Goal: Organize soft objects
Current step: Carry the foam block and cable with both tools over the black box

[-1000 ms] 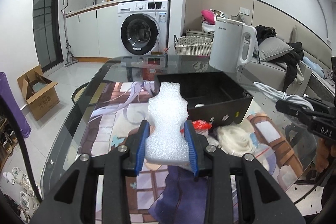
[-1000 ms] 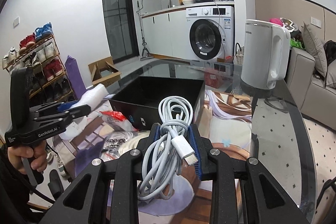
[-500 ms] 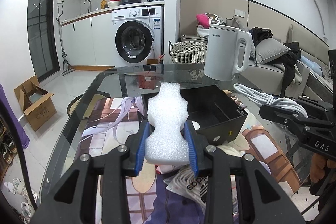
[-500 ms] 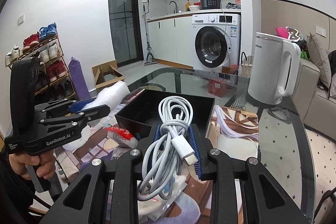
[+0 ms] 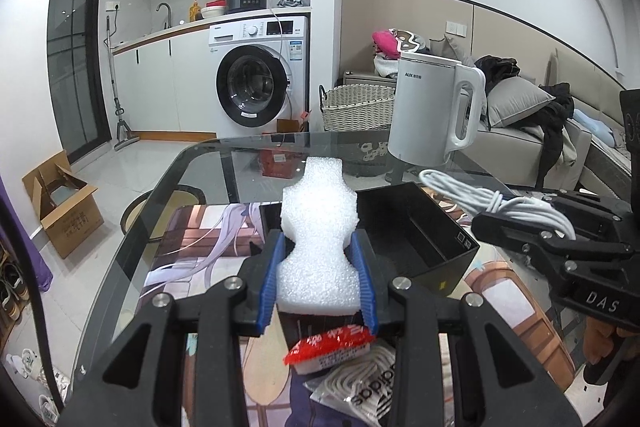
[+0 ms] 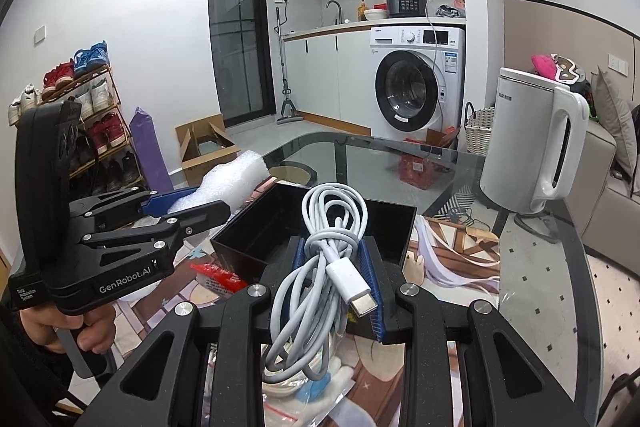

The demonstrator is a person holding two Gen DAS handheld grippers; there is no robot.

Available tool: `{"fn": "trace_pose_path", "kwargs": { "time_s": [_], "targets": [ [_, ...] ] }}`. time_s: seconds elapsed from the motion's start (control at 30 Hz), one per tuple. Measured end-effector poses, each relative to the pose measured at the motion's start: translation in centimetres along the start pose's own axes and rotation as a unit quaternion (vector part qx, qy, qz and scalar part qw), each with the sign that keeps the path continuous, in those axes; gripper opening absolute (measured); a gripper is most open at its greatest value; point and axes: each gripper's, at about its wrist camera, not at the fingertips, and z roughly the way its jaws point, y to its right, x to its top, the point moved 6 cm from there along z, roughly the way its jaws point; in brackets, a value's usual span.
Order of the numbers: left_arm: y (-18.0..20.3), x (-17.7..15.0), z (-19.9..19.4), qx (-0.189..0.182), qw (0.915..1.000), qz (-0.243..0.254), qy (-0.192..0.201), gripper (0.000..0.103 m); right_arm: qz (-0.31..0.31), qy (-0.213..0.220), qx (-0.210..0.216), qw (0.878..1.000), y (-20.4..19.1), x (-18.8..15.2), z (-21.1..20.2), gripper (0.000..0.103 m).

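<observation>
My left gripper (image 5: 318,247) is shut on a white foam block (image 5: 318,227), which juts up over the near wall of the open black box (image 5: 424,239). From the right wrist view the same foam block (image 6: 232,179) shows left of the black box (image 6: 248,243), held by the left gripper (image 6: 192,205). My right gripper (image 6: 334,259) is shut on a coiled white USB cable (image 6: 320,259), hovering above the box's near edge. The cable (image 5: 500,205) also appears at the right of the left wrist view, over the box's right side.
A white kettle (image 5: 434,111) stands on the glass table (image 5: 192,171) behind the box. A red-and-white packet (image 5: 328,345) and a bagged white lace bundle (image 5: 360,391) lie on the printed mat (image 5: 188,251) near me. A hand (image 6: 60,327) grips the left handle.
Both grippers have moved forward and slightly up toward the black box, each keeping its load. The packet and bagged bundle now lie below the left gripper.
</observation>
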Motion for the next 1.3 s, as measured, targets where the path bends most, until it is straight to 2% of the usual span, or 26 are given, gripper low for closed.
{"fn": "trace_pose_path", "kwargs": {
  "time_s": [0.53,1.3],
  "targets": [
    [0.1,0.5,3.6,-0.012,0.9998,0.010,-0.016,0.033,-0.020,-0.031,-0.001,0.999,0.8,1.3,5.0,0.028],
    [0.8,-0.6,8.0,-0.012,0.9977,0.033,-0.058,0.033,-0.031,-0.084,0.000,0.996,2.0,0.3,10.6,0.028]
  ]
}}
